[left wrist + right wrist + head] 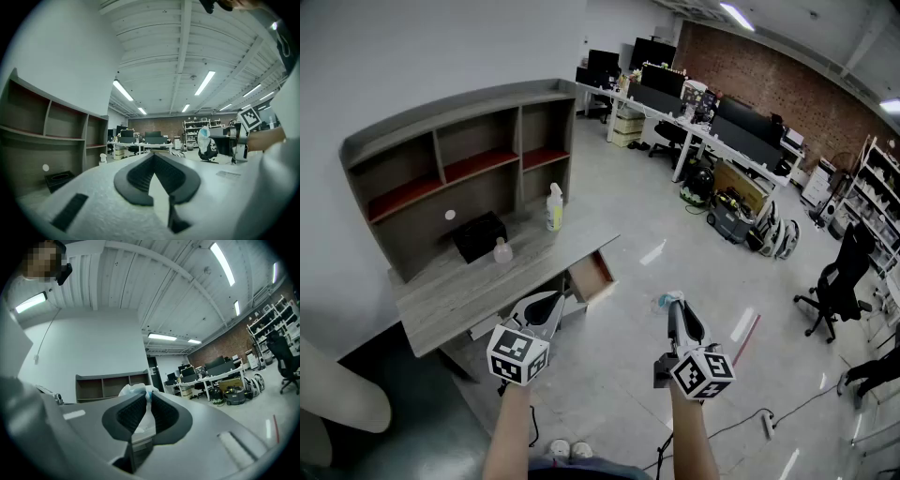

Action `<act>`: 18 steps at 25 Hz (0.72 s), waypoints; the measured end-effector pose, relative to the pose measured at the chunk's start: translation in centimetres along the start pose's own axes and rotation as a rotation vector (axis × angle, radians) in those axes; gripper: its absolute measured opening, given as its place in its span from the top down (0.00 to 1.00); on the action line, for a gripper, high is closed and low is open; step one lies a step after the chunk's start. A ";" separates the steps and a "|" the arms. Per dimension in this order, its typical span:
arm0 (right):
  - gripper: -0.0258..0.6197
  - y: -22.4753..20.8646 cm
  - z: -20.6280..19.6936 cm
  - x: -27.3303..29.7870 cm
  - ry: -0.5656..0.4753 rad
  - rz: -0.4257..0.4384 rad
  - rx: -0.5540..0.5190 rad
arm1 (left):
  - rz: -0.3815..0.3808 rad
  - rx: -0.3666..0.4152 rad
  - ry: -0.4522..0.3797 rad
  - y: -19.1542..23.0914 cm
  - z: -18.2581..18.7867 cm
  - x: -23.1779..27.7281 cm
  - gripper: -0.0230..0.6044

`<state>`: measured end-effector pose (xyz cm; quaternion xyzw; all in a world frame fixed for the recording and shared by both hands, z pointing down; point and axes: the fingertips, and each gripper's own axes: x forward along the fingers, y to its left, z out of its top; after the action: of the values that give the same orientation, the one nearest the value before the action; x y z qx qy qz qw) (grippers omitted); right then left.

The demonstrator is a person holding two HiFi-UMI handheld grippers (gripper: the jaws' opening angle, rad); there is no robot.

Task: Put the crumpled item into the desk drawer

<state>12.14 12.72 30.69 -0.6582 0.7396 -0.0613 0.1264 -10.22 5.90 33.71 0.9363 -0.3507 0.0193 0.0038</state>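
Observation:
The crumpled item point(667, 300), white with a bit of blue, is pinched in my right gripper point(674, 306), held in the air above the floor, right of the desk. In the right gripper view the jaws are shut on the crumpled item point(138, 391), which bulges out past the fingertips. The desk drawer point(592, 277) stands pulled open at the right end of the grey desk point(459, 291). My left gripper point(549, 302) hovers at the desk's front edge, just left of the drawer. Its jaws point(153, 156) are shut with nothing between them.
A shelf hutch point(459, 164) rises at the back of the desk. A black box point(479, 236), a small bottle point(502, 251) and a spray bottle point(554, 207) stand on the desktop. Office desks with monitors point(694, 112) and a black chair point(839, 281) lie farther off.

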 end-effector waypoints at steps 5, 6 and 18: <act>0.89 0.3 -0.1 0.3 0.001 0.006 -0.002 | 0.007 -0.002 -0.002 0.4 0.1 -0.2 0.96; 0.89 0.4 0.0 0.3 0.001 0.007 -0.001 | 0.008 -0.003 -0.002 0.4 0.1 -0.3 0.96; 0.89 0.6 -0.5 0.2 0.000 0.015 0.039 | 0.001 -0.012 0.009 0.6 -0.7 -0.6 0.96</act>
<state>11.42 12.54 31.04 -0.6499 0.7433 -0.0748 0.1395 -11.08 5.81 34.34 0.9360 -0.3511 0.0213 0.0112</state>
